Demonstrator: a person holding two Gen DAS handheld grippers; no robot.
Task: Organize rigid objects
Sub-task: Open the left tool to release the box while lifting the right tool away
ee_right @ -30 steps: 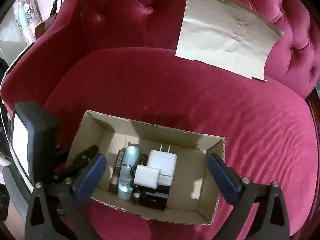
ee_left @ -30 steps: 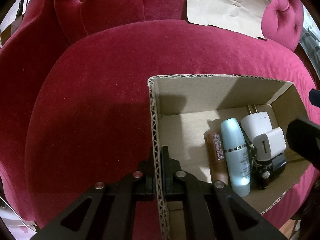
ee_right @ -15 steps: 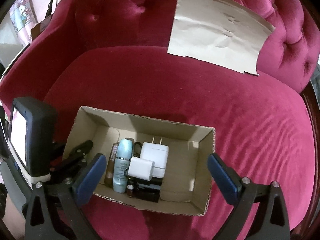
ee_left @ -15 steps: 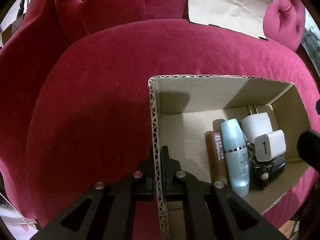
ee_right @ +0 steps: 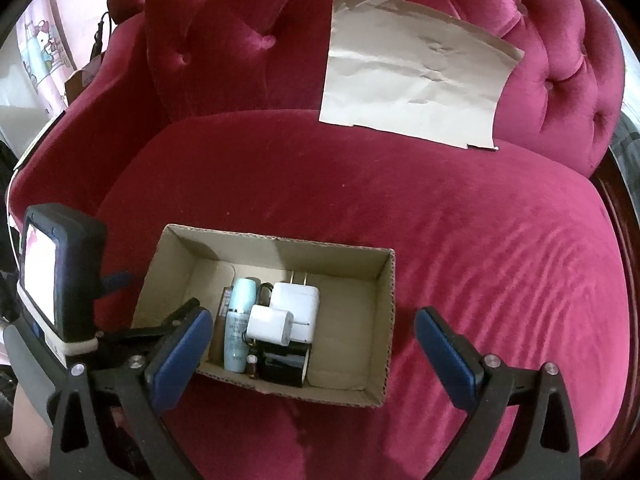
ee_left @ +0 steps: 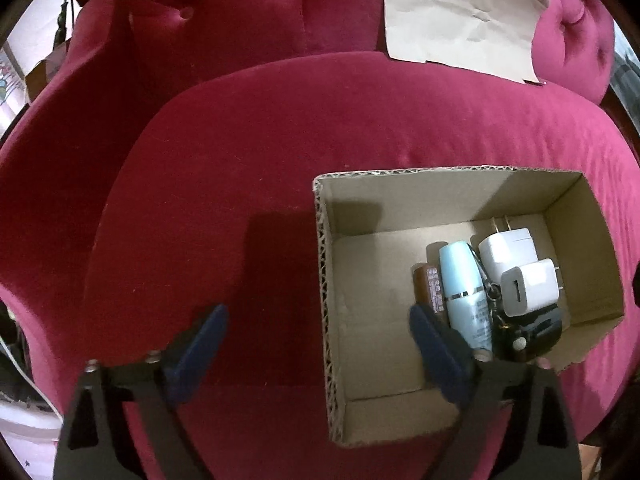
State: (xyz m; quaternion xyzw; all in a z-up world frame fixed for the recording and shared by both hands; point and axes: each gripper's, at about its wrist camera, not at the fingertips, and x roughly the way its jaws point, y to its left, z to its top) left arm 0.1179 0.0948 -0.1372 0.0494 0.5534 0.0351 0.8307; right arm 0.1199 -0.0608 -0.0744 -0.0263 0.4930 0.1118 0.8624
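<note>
1. seemingly done: blue bottle (ee_left: 464,292), two white chargers (ee_left: 516,268) and dark items sit inside the cardboard box (ee_left: 326,264) on the red sofa (ee_left: 240,160).
2. left gripper (ee_left: 316,332) is opening, its fingers astride the box wall without pressing it; right gripper (ee_right: 312,344) spread, empty.
3. nothing loose shows on the sofa.

Black grippers (ee_right: 312,344), blue pads (ee_right: 180,352), seemingly rubber.

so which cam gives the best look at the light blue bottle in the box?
Left wrist. The light blue bottle lies large there, silver band and label print visible, only its lower end cut off behind a finger of the left claw. The right wrist view shows the whole bottle unblocked, but smaller and its print unreadable.
</note>
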